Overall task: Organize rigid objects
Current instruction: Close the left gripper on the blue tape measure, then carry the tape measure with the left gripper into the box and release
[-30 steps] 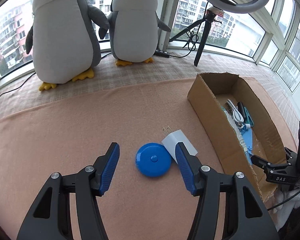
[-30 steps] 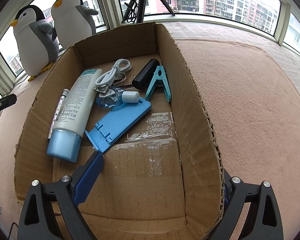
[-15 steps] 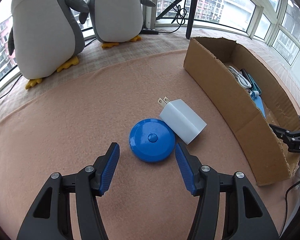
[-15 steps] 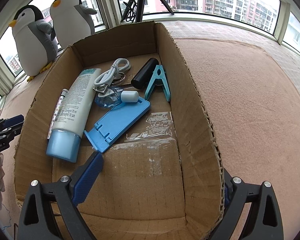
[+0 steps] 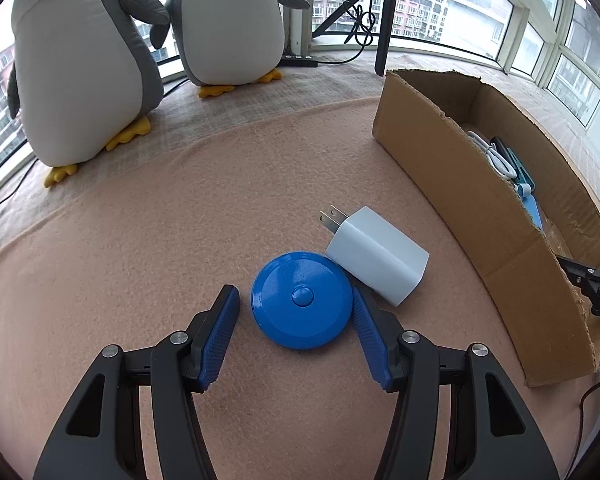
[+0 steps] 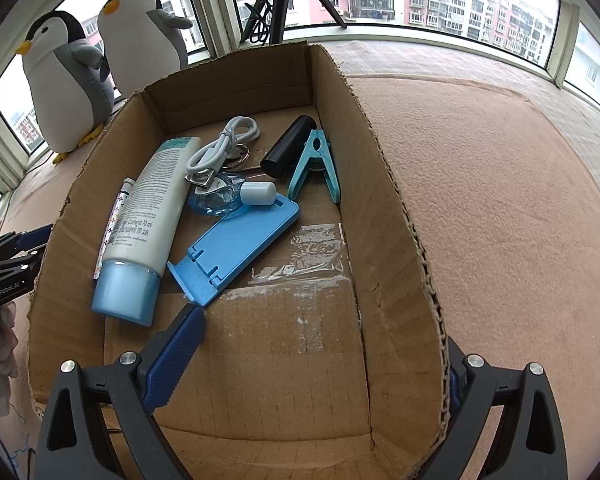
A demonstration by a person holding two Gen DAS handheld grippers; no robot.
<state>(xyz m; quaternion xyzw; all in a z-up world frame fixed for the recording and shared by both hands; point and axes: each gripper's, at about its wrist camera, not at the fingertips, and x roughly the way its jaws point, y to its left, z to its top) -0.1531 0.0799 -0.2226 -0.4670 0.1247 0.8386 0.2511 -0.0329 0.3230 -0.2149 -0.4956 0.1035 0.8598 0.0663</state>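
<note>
Advancing, the open left claw (image 5: 296, 306) now straddles the round blue plastic disc (image 5: 302, 300); next, close. Right claw (image 6: 320, 354), open, straddles the cardboard box wall (image 6: 404, 264).

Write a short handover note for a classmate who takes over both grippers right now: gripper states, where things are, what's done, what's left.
Left gripper: open, fingers either side of the blue disc on the blanket, not yet closed on it.
Right gripper: open, straddling the right wall of the box, one finger inside, one outside.
White charger lies touching the disc, outside the box.
Done: tube, cable, clip, blue stand and black cylinder are in the box.
Left: box the disc, then the charger.
</note>
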